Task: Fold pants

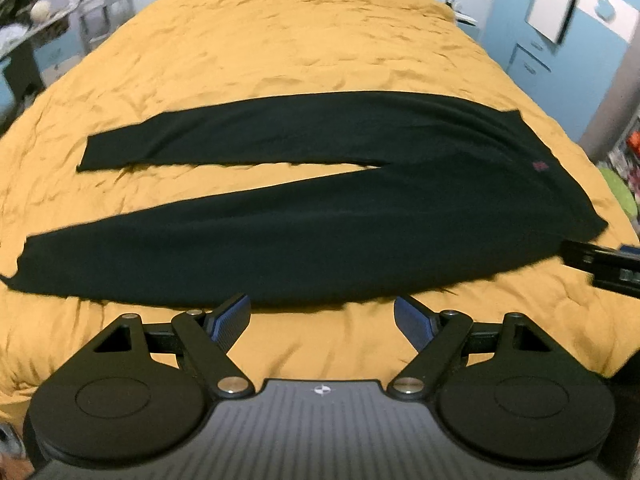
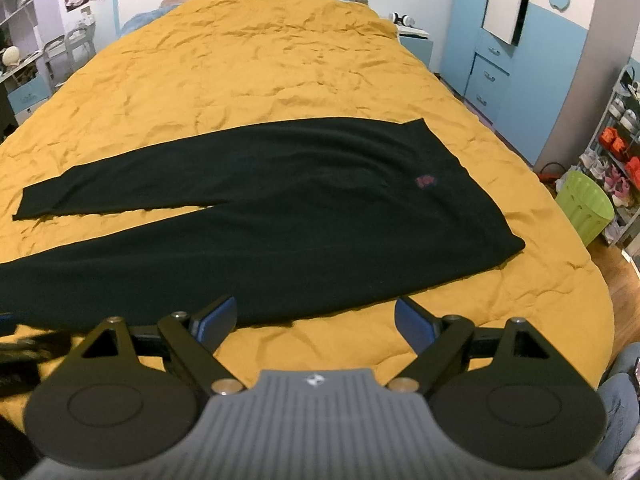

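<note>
Black pants (image 1: pixel 320 216) lie flat and spread out on a bed with a mustard-yellow cover (image 1: pixel 280 52). The waist is to the right and both legs run left, split apart. A small red logo (image 1: pixel 539 165) sits near the waist. My left gripper (image 1: pixel 322 312) is open and empty, hovering just in front of the near leg's edge. The pants also show in the right wrist view (image 2: pixel 280 216), with the logo (image 2: pixel 425 181). My right gripper (image 2: pixel 315 314) is open and empty, just in front of the pants' near edge by the hip. Its body shows in the left wrist view (image 1: pixel 604 266).
The yellow cover (image 2: pixel 280 52) fills both views. A green basket (image 2: pixel 585 206) and a shelf rack (image 2: pixel 618 140) stand on the floor right of the bed. Blue drawers (image 2: pixel 490 80) and a nightstand (image 2: pixel 416 42) are at the far right. A desk and chair (image 1: pixel 92 16) are at the far left.
</note>
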`<state>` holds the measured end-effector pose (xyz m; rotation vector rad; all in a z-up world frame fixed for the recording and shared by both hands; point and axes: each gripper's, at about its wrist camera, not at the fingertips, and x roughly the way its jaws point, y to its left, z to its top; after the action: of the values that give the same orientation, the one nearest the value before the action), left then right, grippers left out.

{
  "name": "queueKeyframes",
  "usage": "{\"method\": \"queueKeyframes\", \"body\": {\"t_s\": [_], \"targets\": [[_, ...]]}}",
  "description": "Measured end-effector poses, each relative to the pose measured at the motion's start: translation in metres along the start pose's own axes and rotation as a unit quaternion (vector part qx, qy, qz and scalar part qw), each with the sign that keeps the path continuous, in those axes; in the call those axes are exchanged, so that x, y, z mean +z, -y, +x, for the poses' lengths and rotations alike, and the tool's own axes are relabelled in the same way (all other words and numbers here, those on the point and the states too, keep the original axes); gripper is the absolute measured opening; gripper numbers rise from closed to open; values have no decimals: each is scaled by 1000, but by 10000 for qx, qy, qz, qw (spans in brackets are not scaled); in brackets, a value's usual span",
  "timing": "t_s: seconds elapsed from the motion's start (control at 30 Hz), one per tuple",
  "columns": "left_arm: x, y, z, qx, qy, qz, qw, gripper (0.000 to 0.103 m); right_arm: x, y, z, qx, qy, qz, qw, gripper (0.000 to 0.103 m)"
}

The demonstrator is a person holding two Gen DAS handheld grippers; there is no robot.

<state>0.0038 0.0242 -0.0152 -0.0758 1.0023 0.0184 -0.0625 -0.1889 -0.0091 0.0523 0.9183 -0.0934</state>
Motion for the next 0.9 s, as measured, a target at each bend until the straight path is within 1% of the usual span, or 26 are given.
{"method": "queueKeyframes", "body": {"t_s": [0.1, 0.17, 0.27, 0.37, 0.43, 0.47, 0.53, 0.57, 0.6, 0.63, 0.67, 0.7, 0.73, 0.77, 0.83, 0.9], "targets": [[-1, -36, 12, 121, -77, -442, 9989, 93, 1, 26, 21, 87, -11, 186, 9998, 83], [-2, -64, 20, 241, -135, -755, 9968, 92, 1, 48, 37, 135, -16, 419, 9990, 82], [-5, -108, 30, 426, -160, -1203, 9917, 90, -1, 82, 61, 425, 94, 740, 9963, 83], [-8, -151, 36, 654, -46, -1630, 9844, 90, -6, 115, 82, 343, 260, 1073, 9933, 83], [-11, -185, 40, 742, -66, -2053, 9759, 90, -8, 135, 96, 126, 208, 1203, 9924, 83], [-13, -203, 41, 728, -64, -2335, 9696, 89, -9, 145, 102, 69, 168, 1314, 9912, 83], [-20, -241, 40, 439, 124, -3108, 9494, 84, -11, 171, 113, 71, 105, 1768, 9842, 83], [-25, -261, 38, 196, 288, -3543, 9345, 84, -13, 185, 118, 107, 88, 2110, 9774, 83], [-31, -278, 36, -38, 478, -3991, 9157, 83, -16, 199, 123, 170, 86, 2456, 9692, 82], [-36, -292, 34, -157, 651, -4315, 8996, 83, -18, 214, 128, 273, 106, 2864, 9577, 82], [-39, -305, 33, -183, 770, -4553, 8868, 83, -20, 226, 133, 367, 132, 3176, 9474, 82], [-41, -315, 33, -167, 861, -4726, 8769, 81, -22, 237, 138, 496, 163, 3498, 9354, 82], [-43, -324, 32, -119, 929, -4845, 8698, 80, -24, 245, 142, 610, 209, 3717, 9261, 82], [-46, -331, 33, -67, 987, -4929, 8644, 80, -24, 251, 145, 702, 263, 3839, 9203, 82], [-50, -342, 35, -22, 1061, -5074, 8552, 76, -20, 260, 154, 773, 366, 3951, 9146, 82], [-52, -348, 41, -7, 1083, -5170, 8491, 74, -17, 267, 164, 800, 374, 4090, 9082, 79]]}}
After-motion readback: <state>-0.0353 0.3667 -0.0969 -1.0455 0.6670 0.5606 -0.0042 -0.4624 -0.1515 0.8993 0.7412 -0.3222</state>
